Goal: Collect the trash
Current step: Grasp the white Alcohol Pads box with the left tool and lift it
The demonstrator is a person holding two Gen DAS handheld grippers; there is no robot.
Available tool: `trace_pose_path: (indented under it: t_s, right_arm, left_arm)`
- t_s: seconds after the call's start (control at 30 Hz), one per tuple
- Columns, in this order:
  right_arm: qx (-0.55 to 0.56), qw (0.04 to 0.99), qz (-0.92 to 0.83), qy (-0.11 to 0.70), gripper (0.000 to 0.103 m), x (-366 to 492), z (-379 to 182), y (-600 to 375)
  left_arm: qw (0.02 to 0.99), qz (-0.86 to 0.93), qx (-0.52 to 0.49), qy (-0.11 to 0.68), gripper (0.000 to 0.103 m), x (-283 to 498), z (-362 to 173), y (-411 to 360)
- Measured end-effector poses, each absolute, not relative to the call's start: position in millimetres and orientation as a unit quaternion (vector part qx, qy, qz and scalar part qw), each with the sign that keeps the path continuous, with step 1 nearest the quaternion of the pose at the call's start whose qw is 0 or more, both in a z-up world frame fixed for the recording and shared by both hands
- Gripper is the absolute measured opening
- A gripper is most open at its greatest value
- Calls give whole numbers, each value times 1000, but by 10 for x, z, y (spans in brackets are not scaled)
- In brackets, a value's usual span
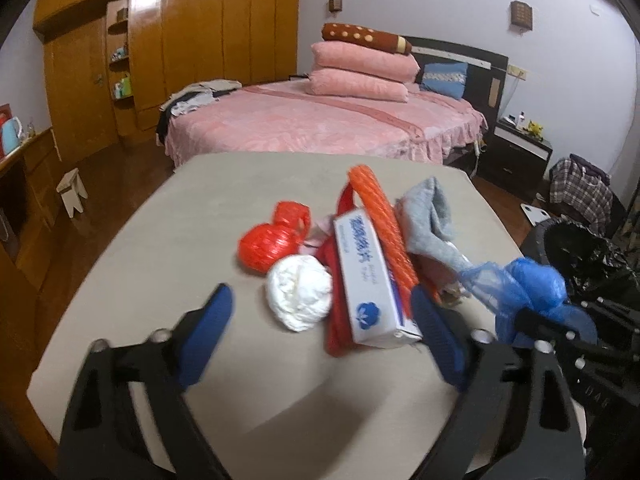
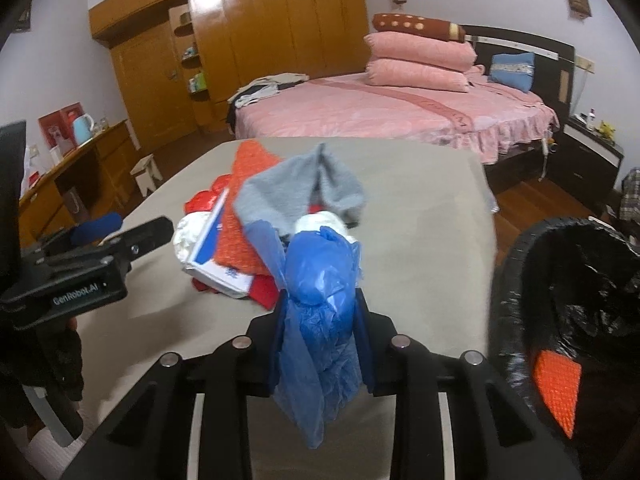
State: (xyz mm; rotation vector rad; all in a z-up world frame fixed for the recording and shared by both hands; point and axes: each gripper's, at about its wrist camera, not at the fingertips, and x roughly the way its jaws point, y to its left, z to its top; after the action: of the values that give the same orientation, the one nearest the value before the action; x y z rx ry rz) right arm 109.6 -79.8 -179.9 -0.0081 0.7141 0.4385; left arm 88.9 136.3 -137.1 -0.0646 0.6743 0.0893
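Note:
My right gripper is shut on a crumpled blue plastic bag and holds it above the table, left of the bin; the bag also shows in the left wrist view. My left gripper is open and empty, just in front of the trash pile. The pile holds a white paper wad, a white and blue box, an orange foam net, a red plastic bag and a grey sock. A black-lined bin stands at the right with an orange net piece inside.
The beige table carries the pile. A pink bed lies behind it, a wooden wardrobe at the back left, a small stool on the floor at left, a nightstand at right.

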Motion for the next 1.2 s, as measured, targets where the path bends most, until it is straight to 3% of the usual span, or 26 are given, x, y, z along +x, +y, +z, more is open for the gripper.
trace_pose_path:
  t_s: [0.17,0.4,0.53,0.9,1.0,1.03,1.2]
  right_arm:
    - [2,917,200,346,30,1172,-1799,-901]
    - [0,916,195,352,30,1225,-1853,-949]
    - [0,916,193,353,30,1240,-1858,-970]
    - [3,917,191,350,30,1213,-1834,-967]
    - [2,917,190,350,30,1207,-1831,-972]
    - [3,917,190,351,30,1198,-1822,-978]
    - [4,919,185,348,30,1176,-1774,-1024]
  left_arm:
    - [934,26,-34,354,68,980,-1534,1280]
    - [927,11,-48,371,58,1076,-1673,1256]
    - [925,-14,-57,375,39,1134,-1699,1213]
    - [929,-3,-34,368,37,927,-1494,1150]
    - [928,-1,-32,371,46,907,-1504,1137]
    - [926,-2,-34,375,54,922,-1522,1135]
    - [922,2,-43,384,55,1055,-1609,1138]
